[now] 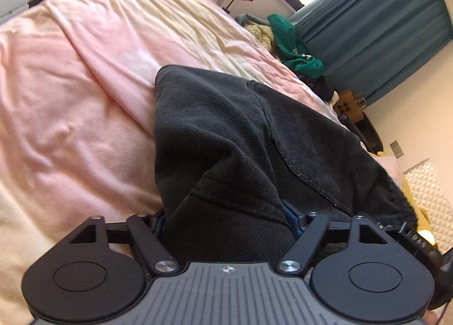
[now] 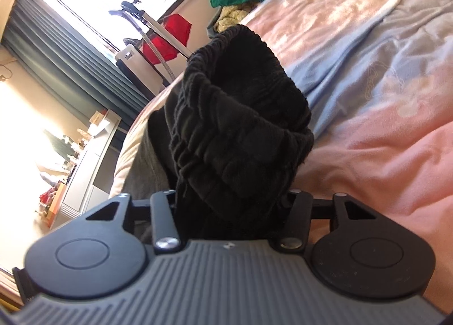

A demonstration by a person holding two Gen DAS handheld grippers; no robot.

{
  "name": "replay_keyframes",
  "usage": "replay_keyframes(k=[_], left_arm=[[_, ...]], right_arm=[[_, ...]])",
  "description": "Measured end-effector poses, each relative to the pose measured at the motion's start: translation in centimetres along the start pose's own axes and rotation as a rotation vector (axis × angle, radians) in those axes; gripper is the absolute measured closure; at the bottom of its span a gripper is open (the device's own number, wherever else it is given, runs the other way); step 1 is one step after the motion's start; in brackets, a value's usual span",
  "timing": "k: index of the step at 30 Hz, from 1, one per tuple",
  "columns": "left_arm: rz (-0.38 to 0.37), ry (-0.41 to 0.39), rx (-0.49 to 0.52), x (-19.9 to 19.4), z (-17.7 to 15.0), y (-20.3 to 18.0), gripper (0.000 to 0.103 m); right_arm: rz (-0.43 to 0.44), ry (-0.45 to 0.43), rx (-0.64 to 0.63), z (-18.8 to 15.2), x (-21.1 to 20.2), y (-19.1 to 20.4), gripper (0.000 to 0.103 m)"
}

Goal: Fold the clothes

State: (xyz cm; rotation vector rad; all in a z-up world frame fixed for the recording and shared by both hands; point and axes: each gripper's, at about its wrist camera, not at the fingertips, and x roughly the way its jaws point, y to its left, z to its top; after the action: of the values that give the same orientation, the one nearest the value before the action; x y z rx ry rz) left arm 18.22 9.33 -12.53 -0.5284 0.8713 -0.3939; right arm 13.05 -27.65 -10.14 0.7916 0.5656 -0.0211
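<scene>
The left gripper (image 1: 226,220) and right gripper (image 2: 232,206) each pinch a bunched end of black trousers (image 1: 254,132) above the pink bedcover (image 1: 70,98); the thick cloth could slip free, I judge, if either grip loosens.

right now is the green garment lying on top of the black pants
No, the green garment sits in a pile at the far end of the bed, well apart from the black pants.
</scene>
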Motion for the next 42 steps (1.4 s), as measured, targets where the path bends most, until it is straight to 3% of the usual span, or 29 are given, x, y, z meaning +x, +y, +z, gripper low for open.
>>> replay_keyframes(k=[4, 8, 13, 16, 24, 30, 34, 37, 39, 42], left_arm=[[-0.006, -0.066, -0.013, -1.9, -0.5, -0.8, 0.044], [-0.034, -0.135, -0.013, -5.0, -0.3, -3.3, 0.047], [-0.050, -0.200, 0.021, -6.3, 1.8, -9.0, 0.048], [-0.064, -0.213, 0.074, -4.8, 4.4, -13.2, 0.047], [-0.123, -0.155, 0.128, 7.4, 11.4, -21.5, 0.047], [-0.165, -0.091, 0.144, 21.1, 11.9, -27.4, 0.046], [-0.170, -0.044, 0.187, 29.0, 9.5, -27.7, 0.044], [-0.131, -0.024, 0.207, 33.0, 7.1, -25.5, 0.035], [-0.115, 0.001, 0.250, 34.4, 5.9, -24.3, 0.034], [-0.122, -0.004, 0.280, 33.6, 5.1, -23.4, 0.033]], right_arm=[[0.050, -0.043, -0.060, 0.4, -1.6, 1.4, 0.061], [0.134, -0.077, -0.030, 1.7, -3.7, 1.5, 0.065], [0.218, -0.117, 0.028, 4.7, -6.0, 0.7, 0.067], [0.235, -0.145, 0.068, 7.7, -6.6, -0.4, 0.067], [0.206, -0.218, 0.117, 17.6, -4.1, -5.4, 0.067], [0.148, -0.299, 0.173, 22.8, -1.0, -12.4, 0.067], [0.097, -0.349, 0.239, 23.0, 1.1, -18.1, 0.067], [0.054, -0.305, 0.333, 20.9, 3.4, -22.5, 0.066], [0.029, -0.273, 0.392, 19.0, 4.5, -24.6, 0.063], [0.065, -0.290, 0.431, 17.5, 4.5, -25.8, 0.062]])
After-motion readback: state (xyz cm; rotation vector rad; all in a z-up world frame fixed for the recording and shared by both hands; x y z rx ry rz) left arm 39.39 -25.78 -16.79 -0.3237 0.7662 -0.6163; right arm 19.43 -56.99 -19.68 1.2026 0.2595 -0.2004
